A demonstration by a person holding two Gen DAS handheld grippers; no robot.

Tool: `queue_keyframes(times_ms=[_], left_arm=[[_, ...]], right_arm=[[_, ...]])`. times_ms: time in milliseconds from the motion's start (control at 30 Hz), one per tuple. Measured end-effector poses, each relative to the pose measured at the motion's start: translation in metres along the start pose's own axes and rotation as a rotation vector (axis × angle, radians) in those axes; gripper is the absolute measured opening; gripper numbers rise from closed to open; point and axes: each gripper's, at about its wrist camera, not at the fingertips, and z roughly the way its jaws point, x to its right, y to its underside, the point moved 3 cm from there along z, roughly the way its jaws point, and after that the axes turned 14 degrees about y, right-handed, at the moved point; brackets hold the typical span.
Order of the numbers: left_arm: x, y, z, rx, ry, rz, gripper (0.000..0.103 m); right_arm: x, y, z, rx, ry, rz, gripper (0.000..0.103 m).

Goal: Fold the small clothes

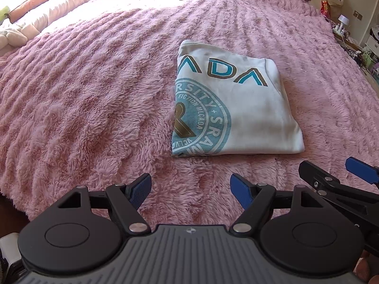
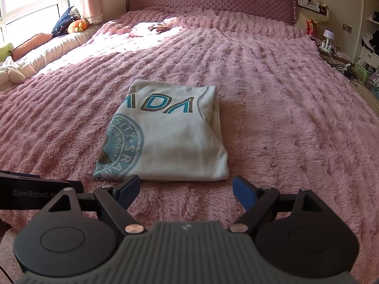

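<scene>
white folded shirt (image 1: 234, 108) on bed | left gripper (image 1: 190, 190) wide, empty | right gripper (image 2: 186, 190) wide, empty

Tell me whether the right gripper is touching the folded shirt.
Apart. The right wrist view shows pink blanket between the open right gripper and the folded shirt.

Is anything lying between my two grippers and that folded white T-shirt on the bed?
Nothing visible does. Only bare pink fluffy blanket lies between the open left gripper, the open right gripper and the folded T-shirt. The other clothes sit far off near the headboard.
</scene>
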Motion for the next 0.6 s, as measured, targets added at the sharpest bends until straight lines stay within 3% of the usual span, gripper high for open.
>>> queue_keyframes(times_ms=[600], left_arm=[[-0.0070, -0.0006, 0.0085, -0.043, 0.022, -0.039, 0.088]], right_arm=[[-0.0049, -0.0024, 0.0039, -0.011, -0.001, -0.022, 0.081]])
